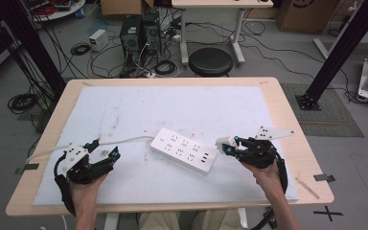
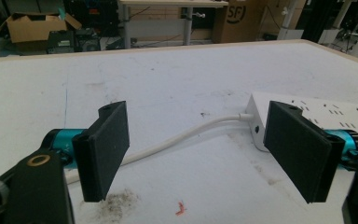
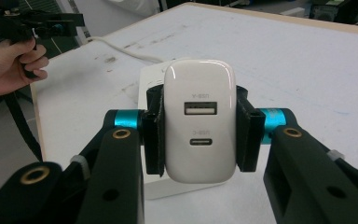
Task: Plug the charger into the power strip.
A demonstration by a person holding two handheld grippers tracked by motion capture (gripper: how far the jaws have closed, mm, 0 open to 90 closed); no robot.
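White mat (image 1: pixel 139 103): one power strip (image 1: pixel 184 149), one clamped charger (image 3: pixel 199 120).

Only readable stuff: the white charger (image 3: pixel 199 122) says USB-A and USB-C by its ports, upside down, and a cardboard box (image 2: pixel 239 18) behind the table's far edge says SF.

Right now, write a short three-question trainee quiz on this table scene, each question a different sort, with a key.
1. True or false: the left gripper is open with nothing between its jaws.
2. The right gripper holds: A) cable B) charger C) stool
3. Fill in: the white cable runs into the end of the ____.

Key: 1 true; 2 B; 3 power strip
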